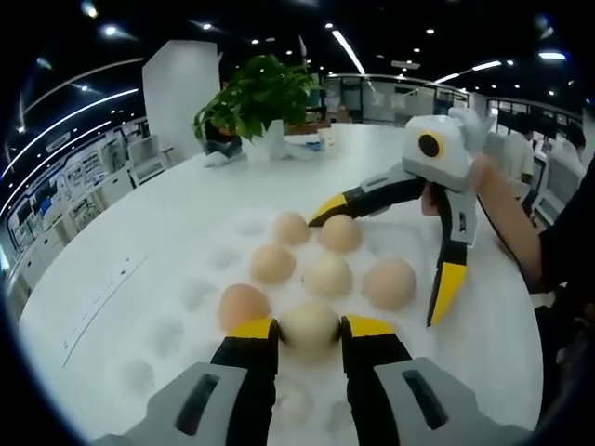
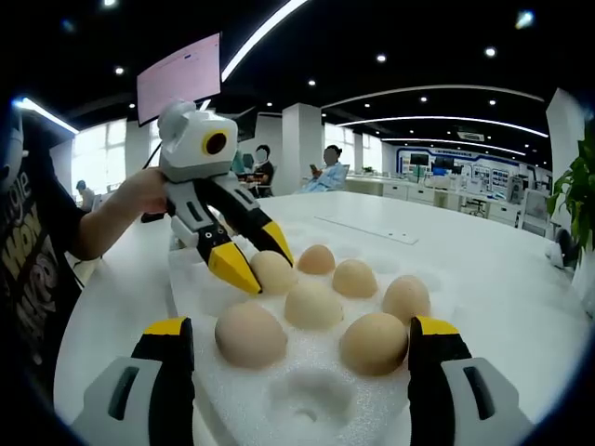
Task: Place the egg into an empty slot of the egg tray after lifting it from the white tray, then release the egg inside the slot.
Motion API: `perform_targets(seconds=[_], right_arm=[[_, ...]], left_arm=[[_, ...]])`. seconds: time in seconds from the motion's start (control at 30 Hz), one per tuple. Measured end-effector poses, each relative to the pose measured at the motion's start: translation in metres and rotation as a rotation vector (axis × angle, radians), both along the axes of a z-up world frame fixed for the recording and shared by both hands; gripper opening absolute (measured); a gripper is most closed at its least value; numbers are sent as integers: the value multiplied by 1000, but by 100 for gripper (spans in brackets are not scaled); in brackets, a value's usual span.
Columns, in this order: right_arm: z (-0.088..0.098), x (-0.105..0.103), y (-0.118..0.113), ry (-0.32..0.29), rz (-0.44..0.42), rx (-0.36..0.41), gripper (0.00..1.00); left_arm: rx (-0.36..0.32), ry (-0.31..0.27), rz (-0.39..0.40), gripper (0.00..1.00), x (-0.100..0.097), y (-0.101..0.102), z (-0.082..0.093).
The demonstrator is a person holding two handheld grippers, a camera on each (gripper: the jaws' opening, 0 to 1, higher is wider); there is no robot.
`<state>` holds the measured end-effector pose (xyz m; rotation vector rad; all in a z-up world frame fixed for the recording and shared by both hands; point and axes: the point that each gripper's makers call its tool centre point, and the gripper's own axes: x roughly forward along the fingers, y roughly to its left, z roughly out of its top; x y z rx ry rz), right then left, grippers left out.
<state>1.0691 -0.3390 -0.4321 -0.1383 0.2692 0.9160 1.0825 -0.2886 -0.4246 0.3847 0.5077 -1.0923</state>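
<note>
While the round white tabletop [image 1: 121,269] carries the white foam egg tray [image 2: 307,400], the move turns on one relation: the pale egg [image 1: 310,327] sits directly between the left gripper's [image 1: 310,327] yellow-tipped jaws, which pinch it from both sides, low over the tray's near rows. Its long axis can't be read from here; it looks near-round. Judging by that, the left side owns the placement and an empty slot lies just beside it, toward the near edge. Right gripper [image 2: 302,348] has its jaws spread wide, nothing between them, straddling the near end of the tray. Left gripper view shows six other eggs [image 1: 327,275] seated behind the held one, plus a potted plant [image 1: 258,98] far across the tabletop. Right gripper view adds what the left can't: an empty dimple [image 2: 311,398] right in front and the left gripper coming down onto the far row.
</note>
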Motion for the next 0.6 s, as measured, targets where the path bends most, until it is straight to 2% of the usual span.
perform_targets(seconds=[0.6], right_arm=[[0, 1, 0, -3, 1, 4, 100]], left_arm=[[-21, -9, -3, 27, -7, 10, 16]])
